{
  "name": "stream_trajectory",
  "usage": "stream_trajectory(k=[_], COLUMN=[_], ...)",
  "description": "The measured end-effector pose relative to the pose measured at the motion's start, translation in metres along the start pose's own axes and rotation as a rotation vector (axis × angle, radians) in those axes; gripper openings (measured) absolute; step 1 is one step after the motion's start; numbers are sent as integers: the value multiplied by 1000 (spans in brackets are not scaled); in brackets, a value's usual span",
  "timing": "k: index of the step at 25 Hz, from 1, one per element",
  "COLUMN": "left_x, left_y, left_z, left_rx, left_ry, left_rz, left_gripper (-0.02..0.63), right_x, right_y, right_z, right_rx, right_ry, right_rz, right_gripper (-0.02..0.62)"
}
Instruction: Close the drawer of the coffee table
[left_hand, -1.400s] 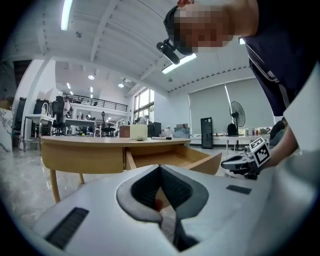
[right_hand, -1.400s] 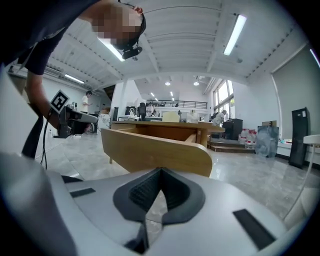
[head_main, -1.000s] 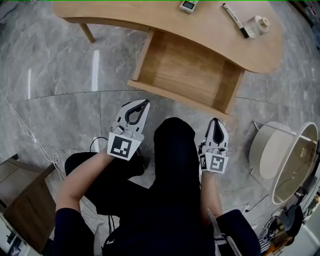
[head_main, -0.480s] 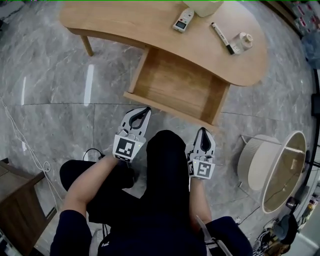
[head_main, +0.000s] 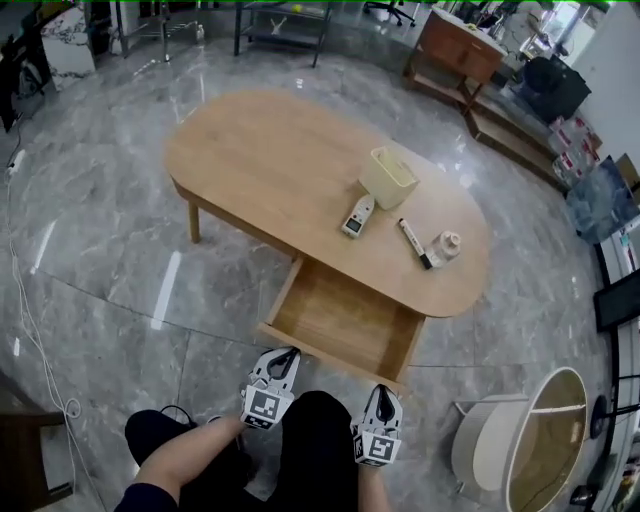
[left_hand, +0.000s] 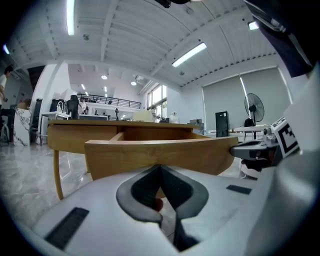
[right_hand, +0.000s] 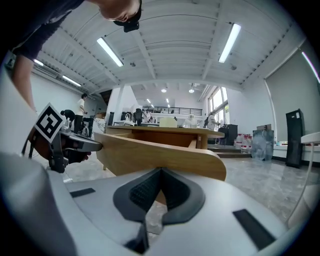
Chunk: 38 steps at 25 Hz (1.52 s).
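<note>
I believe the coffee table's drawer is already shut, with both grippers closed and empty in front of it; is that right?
Not quite: the head view shows the drawer pulled open. The left gripper and right gripper are closed and empty in front of it.

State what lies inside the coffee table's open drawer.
From the head view, the drawer shows only its bare wooden bottom, and no object is visible in it. Its rear part is covered by the tabletop, so that stretch cannot be checked.

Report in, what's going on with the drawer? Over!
Left gripper and right gripper shut, empty, close to the drawer front. Drawer open, not yet pushed. Nothing visible inside to block it.
</note>
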<state>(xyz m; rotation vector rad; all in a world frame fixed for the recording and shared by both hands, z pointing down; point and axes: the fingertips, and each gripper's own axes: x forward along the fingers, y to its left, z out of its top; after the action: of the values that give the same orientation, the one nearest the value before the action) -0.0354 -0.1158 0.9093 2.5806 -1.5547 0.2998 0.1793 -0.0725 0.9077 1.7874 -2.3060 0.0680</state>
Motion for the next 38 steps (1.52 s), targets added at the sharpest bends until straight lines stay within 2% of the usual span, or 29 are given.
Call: stream_trajectory(k=[4, 11, 20, 26, 31, 38], left_x=[0, -2, -5, -5, -1, 6], left_y=[3, 5, 7, 11, 14, 17], left_z=[2, 7, 11, 22, 26, 42], left_rx=[24, 0, -13, 27, -11, -9], left_ry=[-1, -3, -1, -35, -47, -83], left_rz=[2, -13, 10, 30, 48, 53], left_gripper=[24, 23, 23, 23, 25, 25], right_x=[3, 4, 1, 2, 4, 13], right_y=[2, 2, 4, 5, 4, -4], right_z=[4, 8, 16, 25, 30, 45], right_rx=[-6, -4, -11, -14, 2, 27], right_ry=[-20, -25, -38, -62, -70, -96], right_rz=[8, 0, -2, -12, -12, -44], right_gripper=[26, 25, 25, 25, 25, 26])
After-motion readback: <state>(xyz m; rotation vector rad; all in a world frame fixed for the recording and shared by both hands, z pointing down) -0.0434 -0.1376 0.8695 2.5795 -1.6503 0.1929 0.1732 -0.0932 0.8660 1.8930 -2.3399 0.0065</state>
